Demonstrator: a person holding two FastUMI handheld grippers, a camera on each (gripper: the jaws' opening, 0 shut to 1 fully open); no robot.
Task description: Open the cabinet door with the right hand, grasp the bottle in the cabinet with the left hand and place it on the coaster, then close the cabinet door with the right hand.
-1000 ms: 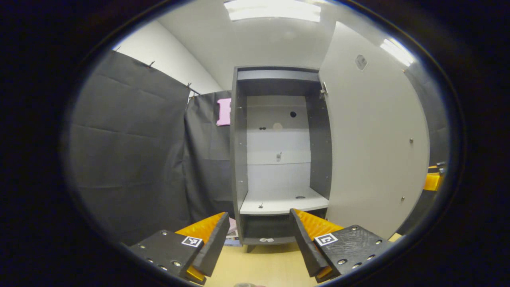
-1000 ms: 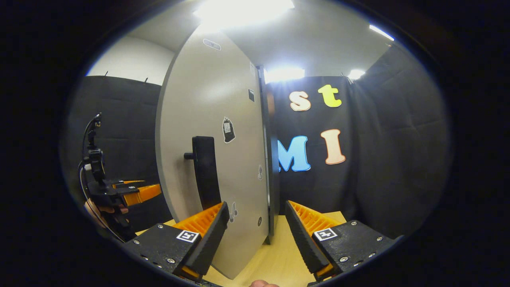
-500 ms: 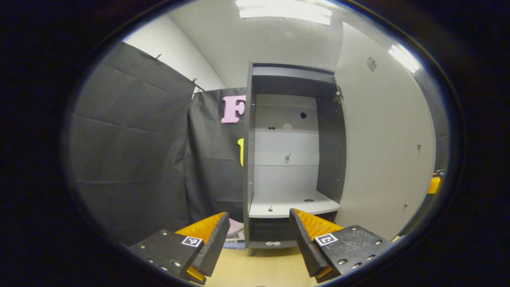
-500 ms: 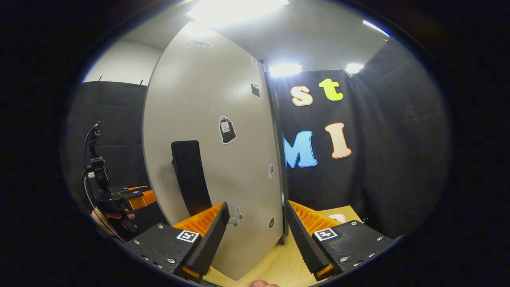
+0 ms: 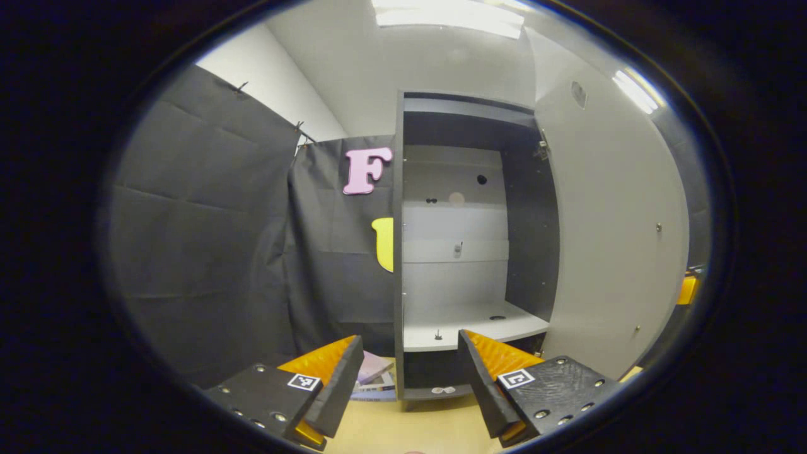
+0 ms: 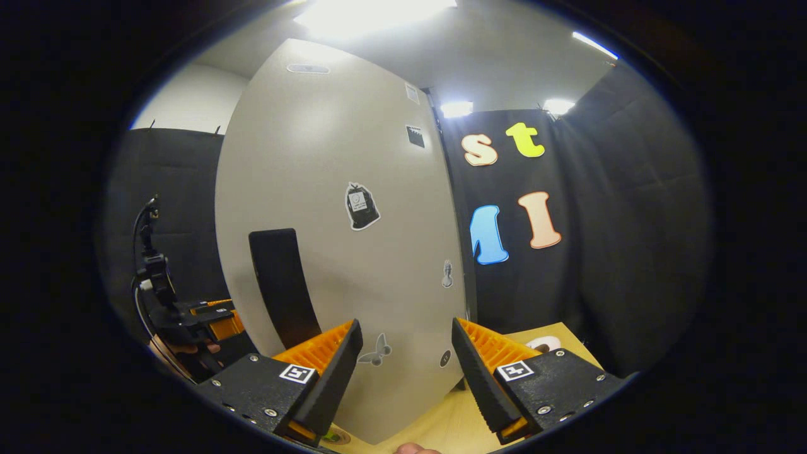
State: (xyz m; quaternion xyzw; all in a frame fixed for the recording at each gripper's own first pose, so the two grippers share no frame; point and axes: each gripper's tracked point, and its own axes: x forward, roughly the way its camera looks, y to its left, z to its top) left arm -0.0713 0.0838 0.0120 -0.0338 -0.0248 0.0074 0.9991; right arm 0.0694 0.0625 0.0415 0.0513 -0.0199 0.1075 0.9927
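Left gripper (image 5: pixel 410 384): fingers spread wide, nothing between them, held over the tan table (image 5: pixel 403 432). Straight ahead through the gap stands the cabinet (image 5: pixel 399 252), tall and upright, its opening facing the camera. Dark frame, pale back panel, one white shelf (image 5: pixel 470 325) low down with a small dark peg and a round dark spot on it. Can't make out a bottle inside. A few flat papers (image 5: pixel 375 378) lie on the table at the cabinet's left foot.

Door (image 5: pixel 608 239) is swung out to the right of the opening, hinged on the right edge, long axis vertical, pale grey inner face toward the camera.

Right gripper (image 6: pixel 406 378): fingers also wide apart, empty, pointed at the door's outer face (image 6: pixel 340 208). The door stands just past the fingertips, between this gripper and the cabinet. A black vertical handle (image 6: pixel 277 284) sits on its left part, with a few small stickers scattered across the face. A coaster (image 6: pixel 334 435) edge shows on the table below the left finger, partly hidden. Far left, the other gripper (image 6: pixel 208 315) and the hand holding it.
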